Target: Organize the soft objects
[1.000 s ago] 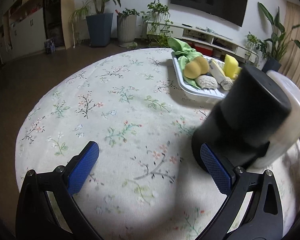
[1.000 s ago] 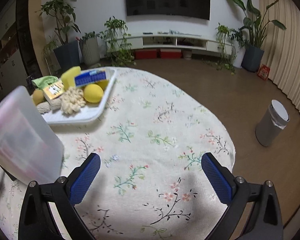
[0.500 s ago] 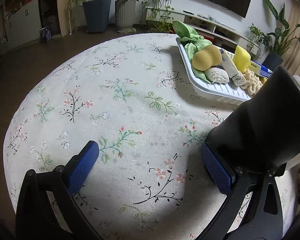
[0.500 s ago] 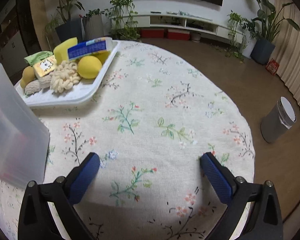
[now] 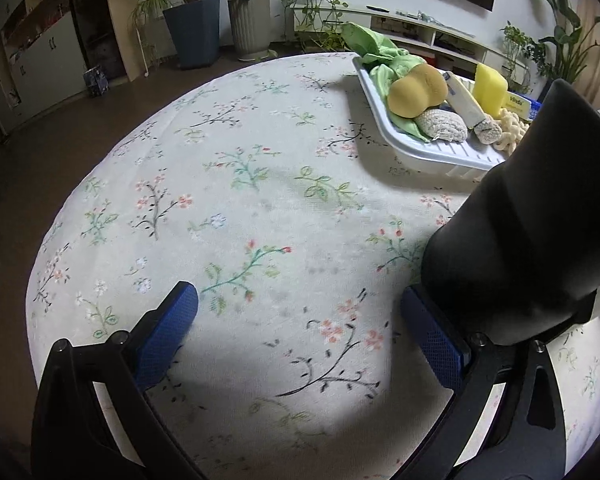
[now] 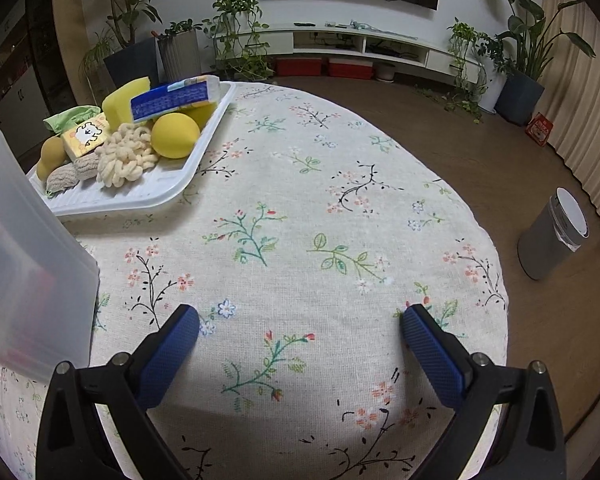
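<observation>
Left gripper (image 5: 300, 332): blue-padded fingers spread wide, nothing between them, poised over the floral tablecloth (image 5: 240, 200). Ahead and to its right sits the white ribbed tray (image 5: 432, 152), loaded with soft items: a crumpled green cloth (image 5: 380, 52) at the far end, a tan peanut-shaped sponge (image 5: 418, 92) resting on it, a beige knitted scrubber (image 5: 442, 126) nearer, a yellow block sponge (image 5: 490, 88) behind. Hard against the right finger stands a large black housing (image 5: 520, 220), which hides the tray's near right corner. Right gripper (image 6: 300, 340): likewise fully parted and empty, above bare cloth. A translucent plastic container (image 6: 24, 264) stands just to the left of its left finger. Farther ahead-left lies the same tray (image 6: 140, 196), showing a cream looped chenille piece (image 6: 124, 156), a yellow ball-like sponge (image 6: 175, 135), a blue tissue pack (image 6: 176, 96) lying on top, and a small yellow packet (image 6: 86, 136) with a cartoon print. Off the table to the right stands a grey bin (image 6: 552, 232) on the floor.
</observation>
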Available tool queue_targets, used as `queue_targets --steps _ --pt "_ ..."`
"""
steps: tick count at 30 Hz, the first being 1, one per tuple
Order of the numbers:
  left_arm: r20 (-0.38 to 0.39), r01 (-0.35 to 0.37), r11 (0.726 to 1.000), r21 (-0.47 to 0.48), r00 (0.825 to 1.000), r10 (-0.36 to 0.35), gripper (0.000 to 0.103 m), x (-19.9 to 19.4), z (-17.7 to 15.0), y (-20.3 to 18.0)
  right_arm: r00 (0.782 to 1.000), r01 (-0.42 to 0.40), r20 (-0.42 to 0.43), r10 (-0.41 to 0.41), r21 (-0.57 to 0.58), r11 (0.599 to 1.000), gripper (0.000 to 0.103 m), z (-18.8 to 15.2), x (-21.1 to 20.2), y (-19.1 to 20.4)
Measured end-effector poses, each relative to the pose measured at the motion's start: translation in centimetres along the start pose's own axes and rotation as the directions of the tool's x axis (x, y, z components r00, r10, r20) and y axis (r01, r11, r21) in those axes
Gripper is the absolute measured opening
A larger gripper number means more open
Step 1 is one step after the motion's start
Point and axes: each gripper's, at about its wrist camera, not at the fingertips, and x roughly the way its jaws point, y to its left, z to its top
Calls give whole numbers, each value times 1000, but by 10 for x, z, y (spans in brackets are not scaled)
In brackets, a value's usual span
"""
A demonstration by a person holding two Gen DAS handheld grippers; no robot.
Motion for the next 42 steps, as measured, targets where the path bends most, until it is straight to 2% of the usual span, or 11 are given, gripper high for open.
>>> queue_targets --steps 6,13,18,31,42 --pt "0 -52 995 -82 999 52 103 -2 -2 26 1000 -5 0 5 -7 1000 103 1 1 0" --pt "1 -53 995 -86 999 53 103 1 5 32 1000 1 1 -1 6 1000 103 13 10 -6" --pt "1 -69 990 -123 998 70 103 1 5 43 1000 -7 2 7 2 1000 103 13 11 -9" --pt "-4 -77 991 -112 997 77 103 3 7 42 1000 12 0 -12 17 1000 103 29 21 -15" --pt "-4 -77 991 -113 997 77 103 2 7 42 1000 13 0 -13 18 1000 103 29 21 -15"
